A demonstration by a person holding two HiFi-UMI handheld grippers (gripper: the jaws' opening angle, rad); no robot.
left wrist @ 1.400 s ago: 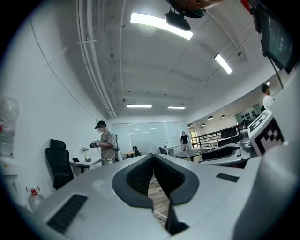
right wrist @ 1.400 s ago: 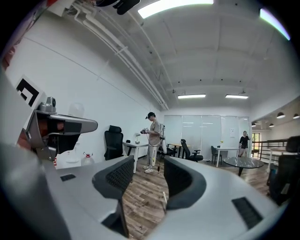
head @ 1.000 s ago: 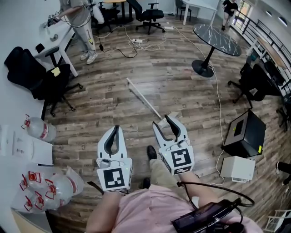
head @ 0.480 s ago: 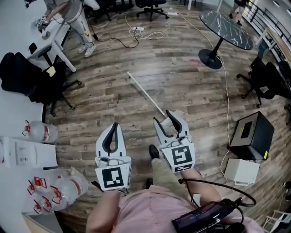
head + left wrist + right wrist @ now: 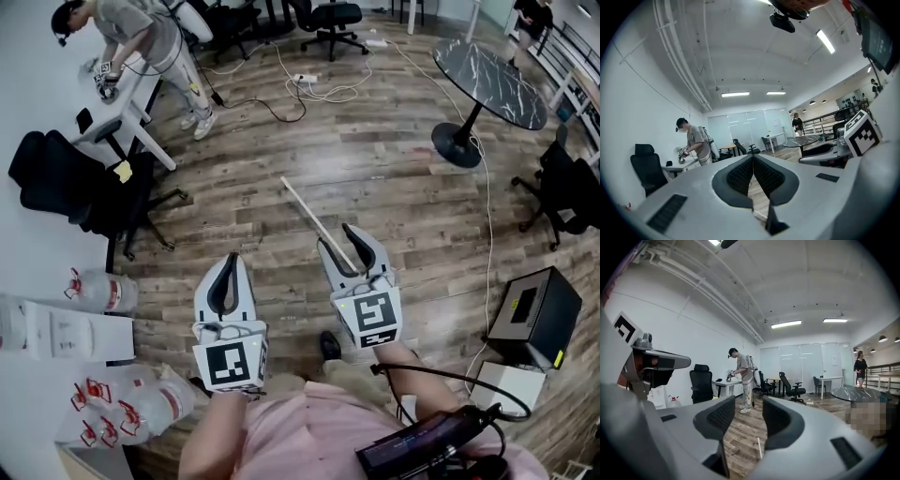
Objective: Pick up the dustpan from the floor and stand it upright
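The dustpan lies on the wooden floor; only its long pale handle [image 5: 314, 217] shows in the head view, running from the upper left down under my right gripper [image 5: 337, 238]. The pan end is hidden behind that gripper. My right gripper is open and empty, and the right gripper view shows the handle [image 5: 759, 446] on the floor between and below its jaws. My left gripper [image 5: 232, 260] hangs to the left of the handle, clear of it, jaws shut with nothing between them. In the left gripper view its pads [image 5: 740, 176] touch.
A black office chair [image 5: 66, 183] and a white desk with a person [image 5: 131, 28] are at the upper left. Water bottles [image 5: 103, 292] lie at the left. A round dark table [image 5: 487, 70] stands at the upper right, cables [image 5: 319, 89] cross the floor, and a black box [image 5: 530, 314] sits at the right.
The head view has shifted, so the floor and handle sit lower and further right. Both grippers keep their pose. The handle's near end is more covered by my right gripper.
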